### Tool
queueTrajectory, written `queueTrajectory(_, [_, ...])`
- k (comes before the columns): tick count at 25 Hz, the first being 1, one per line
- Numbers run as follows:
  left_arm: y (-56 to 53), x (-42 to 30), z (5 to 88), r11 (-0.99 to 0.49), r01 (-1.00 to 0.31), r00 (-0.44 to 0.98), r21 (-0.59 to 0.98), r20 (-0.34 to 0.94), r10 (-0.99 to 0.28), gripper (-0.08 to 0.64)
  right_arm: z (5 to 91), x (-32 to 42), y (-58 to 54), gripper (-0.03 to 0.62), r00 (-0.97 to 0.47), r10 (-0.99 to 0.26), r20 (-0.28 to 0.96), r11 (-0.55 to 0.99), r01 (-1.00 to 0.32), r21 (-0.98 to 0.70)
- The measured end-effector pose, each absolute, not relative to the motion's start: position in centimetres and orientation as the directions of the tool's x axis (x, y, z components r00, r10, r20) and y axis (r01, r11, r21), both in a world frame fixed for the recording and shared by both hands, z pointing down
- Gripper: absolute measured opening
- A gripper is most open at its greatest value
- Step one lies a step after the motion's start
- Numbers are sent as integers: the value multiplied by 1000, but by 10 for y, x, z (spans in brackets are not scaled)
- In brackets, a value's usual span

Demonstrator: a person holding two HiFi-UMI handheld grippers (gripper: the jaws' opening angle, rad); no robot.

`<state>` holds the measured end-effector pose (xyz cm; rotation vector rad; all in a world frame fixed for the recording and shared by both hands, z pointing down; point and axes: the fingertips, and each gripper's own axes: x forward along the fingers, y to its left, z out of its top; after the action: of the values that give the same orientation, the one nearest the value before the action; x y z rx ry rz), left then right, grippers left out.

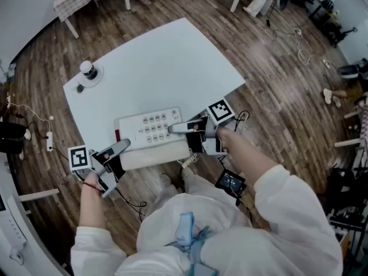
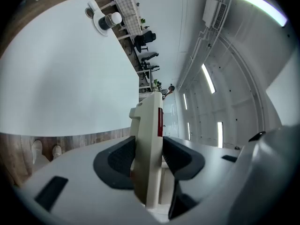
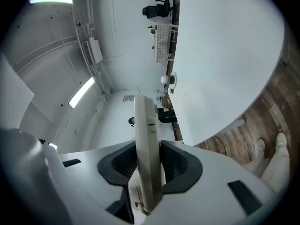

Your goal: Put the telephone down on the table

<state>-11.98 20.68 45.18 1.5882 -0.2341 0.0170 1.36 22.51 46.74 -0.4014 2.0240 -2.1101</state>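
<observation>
Telephone: the cream telephone (image 1: 150,135) sat at the lower centre of the head view, over the near edge of the white table (image 1: 167,62). Its keypad (image 1: 154,126) faced up and its handset (image 1: 154,157) lay along the side nearest the person.
Contact with table: could not be told from any view.
Left gripper: the left gripper (image 1: 118,149) was at the lower left of the head view, clamped on the telephone's left end. In the left gripper view both dark pads (image 2: 121,159) pressed flat against the thin cream body, which ran up the middle of the frame with a red strip on its right face.
Right gripper: the right gripper (image 1: 183,129) was just right of centre, clamped on the telephone's right end. In the right gripper view its pads (image 3: 123,165) squeezed the cream edge from both sides.
Telephone relative to tools: it spanned the gap between the two grippers, one at each end, with jaws pointing inward toward each other.
Marker cubes: one (image 1: 79,157) was at the far left by the left hand, the other (image 1: 219,110) above the right hand.
Other item: a small round object with a dark top (image 1: 88,71) stood at the table's upper-left corner, well apart from the telephone.
Floor: wood planks (image 1: 276,96) surrounded the table.
</observation>
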Motion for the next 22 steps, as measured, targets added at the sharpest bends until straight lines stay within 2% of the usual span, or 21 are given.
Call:
queueTrajectory(17, [206, -116, 451, -32, -147, 979, 989, 141, -145, 175, 466, 15, 221, 150, -945, -321, 64, -11, -63, -998])
queueTrajectory(22, [207, -115, 458, -45, -161, 979, 986, 153, -136, 175, 471, 17, 225, 150, -940, -335, 59, -40, -48, -998])
